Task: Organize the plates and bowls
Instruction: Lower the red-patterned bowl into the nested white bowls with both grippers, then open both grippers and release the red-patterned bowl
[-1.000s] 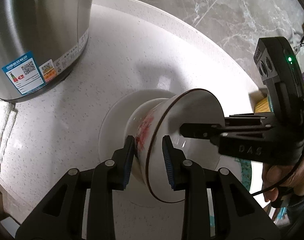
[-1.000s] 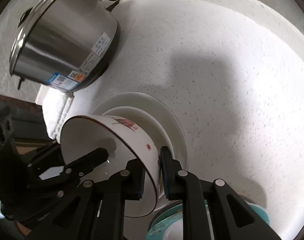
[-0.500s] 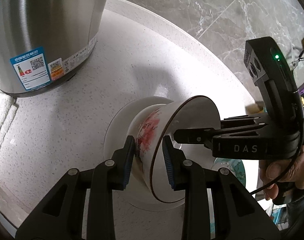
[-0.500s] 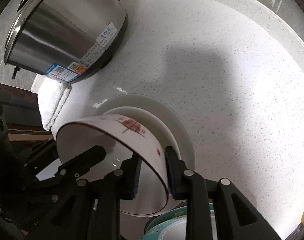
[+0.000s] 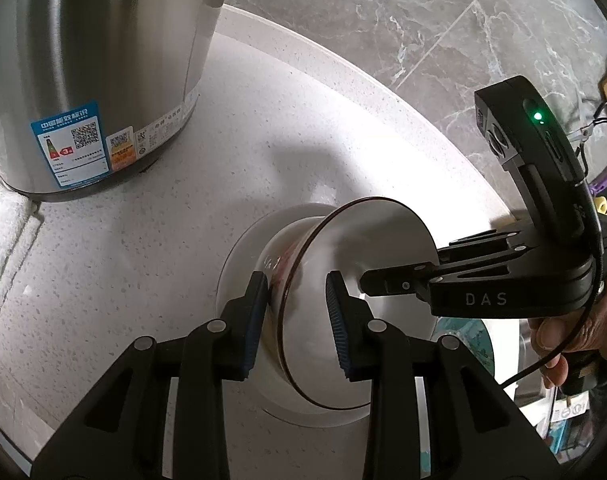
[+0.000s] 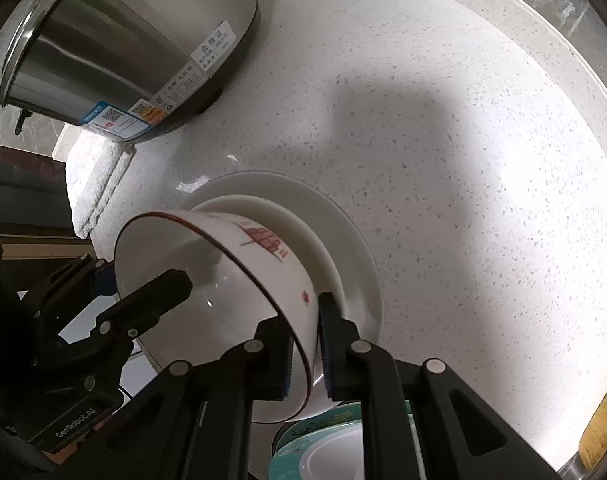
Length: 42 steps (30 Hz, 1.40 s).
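A white bowl (image 5: 379, 256) with a dark rim and red markings sits on a white plate (image 5: 239, 256) on the speckled counter; it also shows in the right wrist view (image 6: 239, 264), on the plate (image 6: 355, 240). My left gripper (image 5: 297, 312) straddles the bowl's rim with its jaws apart, a gap showing at the right pad. My right gripper (image 6: 305, 344) is shut on the bowl's rim on the opposite side. In the left wrist view the right gripper (image 5: 383, 280) reaches in from the right.
A steel rice cooker (image 5: 91, 68) stands at the back left, also in the right wrist view (image 6: 115, 48). A white towel (image 6: 91, 184) lies beside it. A teal-rimmed plate (image 6: 323, 452) lies near the bowl. The marble wall (image 5: 423, 20) is behind.
My left gripper's jaws have opened off the bowl's rim. Both views have drawn back a little. The right gripper still clamps the rim and the bowl stays on the plate.
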Each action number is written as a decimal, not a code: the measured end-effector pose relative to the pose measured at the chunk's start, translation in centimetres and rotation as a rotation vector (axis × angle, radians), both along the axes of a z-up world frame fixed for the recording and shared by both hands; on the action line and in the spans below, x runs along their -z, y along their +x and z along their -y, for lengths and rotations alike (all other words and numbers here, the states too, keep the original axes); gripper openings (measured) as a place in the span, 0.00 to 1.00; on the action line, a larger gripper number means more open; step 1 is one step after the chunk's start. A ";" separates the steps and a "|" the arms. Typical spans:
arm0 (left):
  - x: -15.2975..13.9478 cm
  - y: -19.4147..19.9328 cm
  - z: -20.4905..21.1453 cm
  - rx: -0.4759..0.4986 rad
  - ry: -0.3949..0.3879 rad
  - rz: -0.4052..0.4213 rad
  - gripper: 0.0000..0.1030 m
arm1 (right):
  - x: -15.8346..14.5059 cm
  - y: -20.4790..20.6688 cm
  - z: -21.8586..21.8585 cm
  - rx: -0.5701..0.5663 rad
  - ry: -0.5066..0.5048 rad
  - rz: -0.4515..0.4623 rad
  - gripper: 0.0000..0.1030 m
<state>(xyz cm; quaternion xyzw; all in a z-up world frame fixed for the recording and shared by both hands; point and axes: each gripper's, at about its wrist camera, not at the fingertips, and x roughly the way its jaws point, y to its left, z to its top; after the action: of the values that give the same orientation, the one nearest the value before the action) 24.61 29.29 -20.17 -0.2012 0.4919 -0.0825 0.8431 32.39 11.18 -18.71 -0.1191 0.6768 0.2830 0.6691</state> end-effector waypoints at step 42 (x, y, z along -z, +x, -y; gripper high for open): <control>0.4 -0.5 -3.4 -0.040 -0.016 0.047 0.66 | -1.5 -4.4 -1.5 -0.017 -0.077 0.226 0.50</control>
<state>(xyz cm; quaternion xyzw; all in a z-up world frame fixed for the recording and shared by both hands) 24.07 32.70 -20.53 -0.2158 0.4671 -0.0743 0.8543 27.98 12.64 -17.24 -0.1817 0.6064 0.2470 0.7336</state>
